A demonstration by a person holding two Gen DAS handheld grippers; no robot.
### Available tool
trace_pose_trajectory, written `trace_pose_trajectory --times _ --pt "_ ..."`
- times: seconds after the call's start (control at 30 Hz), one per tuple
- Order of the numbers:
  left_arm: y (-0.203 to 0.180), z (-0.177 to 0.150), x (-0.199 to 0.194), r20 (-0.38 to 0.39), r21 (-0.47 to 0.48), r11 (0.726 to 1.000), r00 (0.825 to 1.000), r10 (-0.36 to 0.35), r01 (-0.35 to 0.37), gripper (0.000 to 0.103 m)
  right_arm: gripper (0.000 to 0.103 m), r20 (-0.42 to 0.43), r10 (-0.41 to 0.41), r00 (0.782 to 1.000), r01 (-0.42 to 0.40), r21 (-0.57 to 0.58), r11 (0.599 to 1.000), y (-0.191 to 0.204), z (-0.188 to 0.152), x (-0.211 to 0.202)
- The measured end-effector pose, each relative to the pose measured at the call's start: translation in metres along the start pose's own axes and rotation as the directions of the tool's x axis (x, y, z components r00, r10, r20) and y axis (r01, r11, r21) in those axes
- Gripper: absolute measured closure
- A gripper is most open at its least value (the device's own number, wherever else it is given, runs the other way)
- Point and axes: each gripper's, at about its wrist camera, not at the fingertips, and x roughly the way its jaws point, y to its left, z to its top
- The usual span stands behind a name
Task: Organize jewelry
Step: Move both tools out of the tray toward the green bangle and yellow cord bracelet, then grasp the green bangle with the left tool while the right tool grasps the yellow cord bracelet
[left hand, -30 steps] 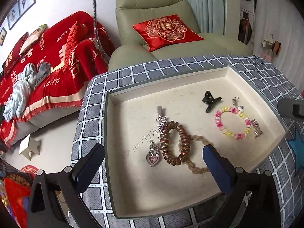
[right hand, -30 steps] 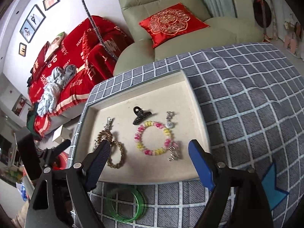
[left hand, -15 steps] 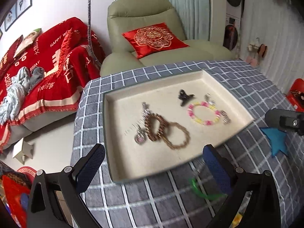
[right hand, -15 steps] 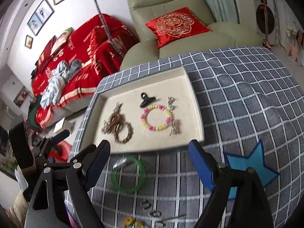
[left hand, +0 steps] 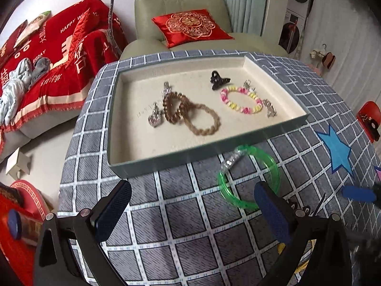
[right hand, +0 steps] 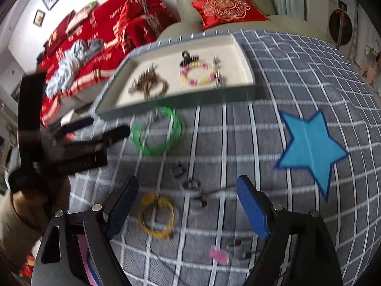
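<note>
Red throw (left hand: 59, 47) (lettered "HAPPY", "BIGDAY") beyond the jewelry tray (left hand: 195, 156).

Left wrist view: taken from above the near edge of the checked tablecloth (left hand: 181, 214), facing the tray (left hand: 202, 153) and armchair (left hand: 181, 4); right wrist view: set farther back and rightward, angled down, motion-blurred; shared by both: tray, green bangle (left hand: 248, 176), blue star (right hand: 309, 147).

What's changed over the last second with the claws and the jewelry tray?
Both claws, left and right, pulled back from the tray, bringing the green bangle and yellow ring on the cloth into view. Nothing was grabbed or released; both stay open, and the tray's jewelry is unmoved.
</note>
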Motion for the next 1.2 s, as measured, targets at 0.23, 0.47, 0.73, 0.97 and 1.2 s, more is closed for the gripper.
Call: trace_pose_trajectory --times 0.23,0.47,0.73,0.97,1.2 --pt "-0.004 -0.002 0.014 -0.043 -0.032 0.999 0.999 -0.019 0.018 0.000 0.016 -0.038 -0.013 0.999 0.010 -0.071 0.997 0.018 -0.019 0.010" --pt "-0.011 0.000 0.023 -0.054 -0.022 0.999 0.998 -0.025 0.024 0.000 0.017 -0.034 -0.035 0.999 0.030 -0.138 0.990 0.039 -0.022 0.023" --pt "-0.018 0.001 0.031 -0.072 -0.015 0.999 0.997 -0.031 0.030 0.017 0.036 0.010 -0.138 0.990 0.136 -0.223 0.965 0.060 -0.032 0.029" --pt "-0.031 0.000 0.030 -0.073 0.042 0.999 0.997 -0.022 0.025 0.034 0.078 0.023 -0.131 0.991 0.133 -0.216 0.967 0.057 -0.036 0.021" --pt "-0.036 0.002 0.027 -0.070 0.071 0.996 0.997 -0.045 0.050 0.076 0.093 0.014 -0.093 0.996 0.094 -0.151 0.984 0.044 -0.034 0.017"
